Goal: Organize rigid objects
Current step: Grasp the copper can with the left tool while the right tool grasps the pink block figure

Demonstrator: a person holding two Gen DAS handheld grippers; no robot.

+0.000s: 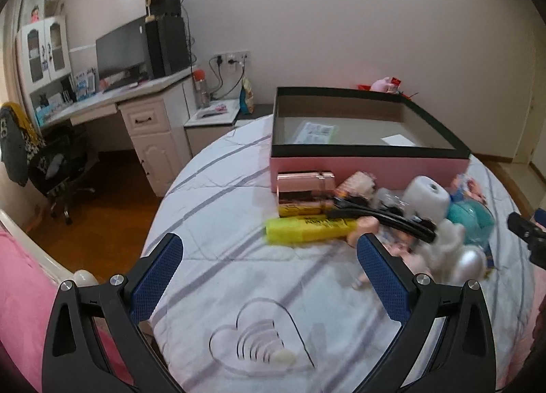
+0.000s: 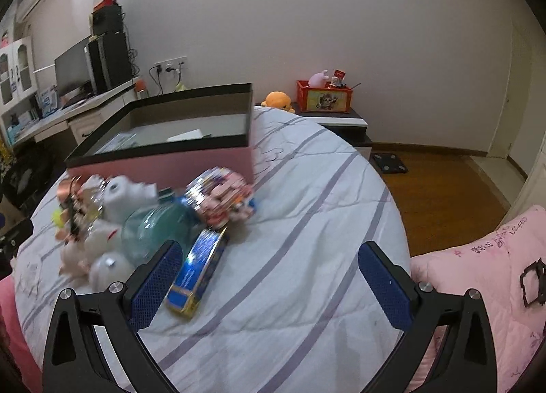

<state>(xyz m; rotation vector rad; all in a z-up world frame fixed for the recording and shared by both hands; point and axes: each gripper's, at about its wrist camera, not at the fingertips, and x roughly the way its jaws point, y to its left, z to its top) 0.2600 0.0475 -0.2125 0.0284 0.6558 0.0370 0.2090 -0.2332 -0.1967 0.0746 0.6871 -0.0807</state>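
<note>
A pink box with a black rim (image 1: 368, 167) (image 2: 163, 157) stands open on the striped bed, holding only a few papers. In front of it lies a heap of small objects: a yellow tube (image 1: 307, 228), a rose-gold case (image 1: 303, 184), a black hair clip (image 1: 385, 219), a white roll (image 1: 428, 195) (image 2: 124, 200), a teal jar (image 1: 472, 219) (image 2: 160, 225), and a blue carton (image 2: 199, 270). My left gripper (image 1: 269, 249) hovers open just short of the yellow tube. My right gripper (image 2: 269, 256) is open too, its left finger beside the blue carton. Both are empty.
The bed (image 2: 307, 222) has bare striped sheet to the right of the heap. A pink quilt (image 2: 484, 277) lies at the far right. A desk with a monitor (image 1: 123, 48) stands at left, a nightstand with a red crate (image 2: 324, 97) beyond the bed. The other gripper's tip (image 1: 525, 229) shows at right.
</note>
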